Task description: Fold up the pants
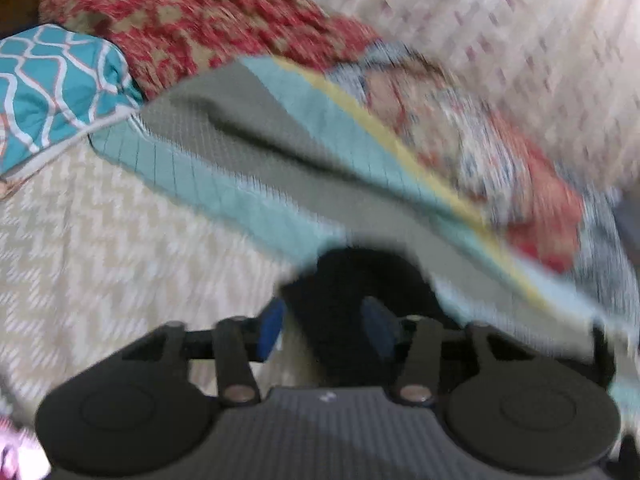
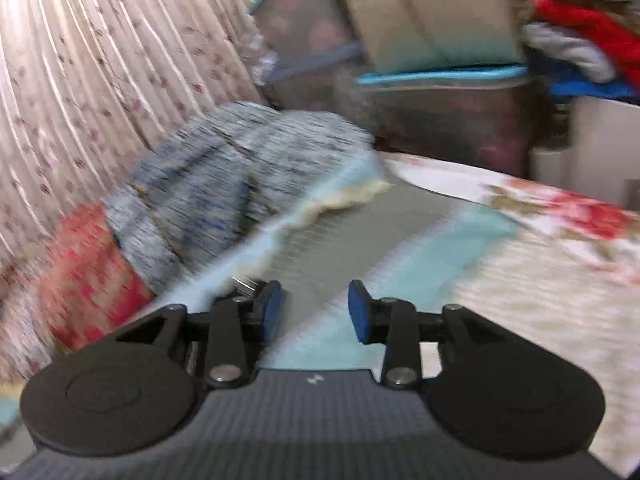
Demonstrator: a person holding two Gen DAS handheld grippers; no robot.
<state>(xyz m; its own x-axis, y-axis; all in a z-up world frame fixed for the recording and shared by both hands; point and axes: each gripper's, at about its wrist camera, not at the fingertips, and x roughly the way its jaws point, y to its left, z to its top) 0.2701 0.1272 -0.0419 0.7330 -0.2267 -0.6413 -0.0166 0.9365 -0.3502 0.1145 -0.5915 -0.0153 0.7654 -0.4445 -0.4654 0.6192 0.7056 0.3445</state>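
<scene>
The left wrist view is blurred. Black cloth [image 1: 352, 284], apparently the pants, lies bunched just ahead of my left gripper [image 1: 325, 328] and reaches in between its blue pads [image 1: 272, 328]. The jaws stand apart and the pads do not press on the cloth. The pants rest at the near edge of a grey and teal gridded mat [image 1: 280, 152]. My right gripper [image 2: 316, 312] is open over the same mat [image 2: 360, 232], with nothing between its fingers. No black cloth shows in the right wrist view.
A cream zigzag bedspread [image 1: 100, 240] lies under the mat. A red patterned blanket [image 1: 192, 20], a teal pillow [image 1: 52, 84] and a mottled grey-blue blanket [image 2: 224, 188] crowd the far side. A pleated curtain [image 2: 80, 80] and stacked storage bags [image 2: 440, 112] stand behind.
</scene>
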